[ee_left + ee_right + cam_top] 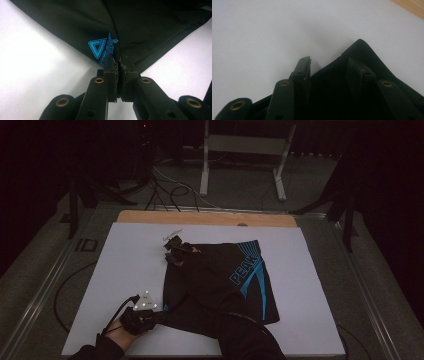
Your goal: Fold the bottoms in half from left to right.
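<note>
A person is leaning over a white board [125, 270] on the table, both forearms coming in from its near edge. The left gripper [159, 312] is sitting low near the near-left corner, its jaws clamped tight on the near-left corner of one pair of black shorts [220, 280]. The right arm is stretching across the fabric to the shorts' far-left corner, where the right gripper [176, 251] is straddling the cloth — jaws parted, not pinching. The left gripper view is showing a blue triangle logo [100, 48] — unclear from above.
</note>
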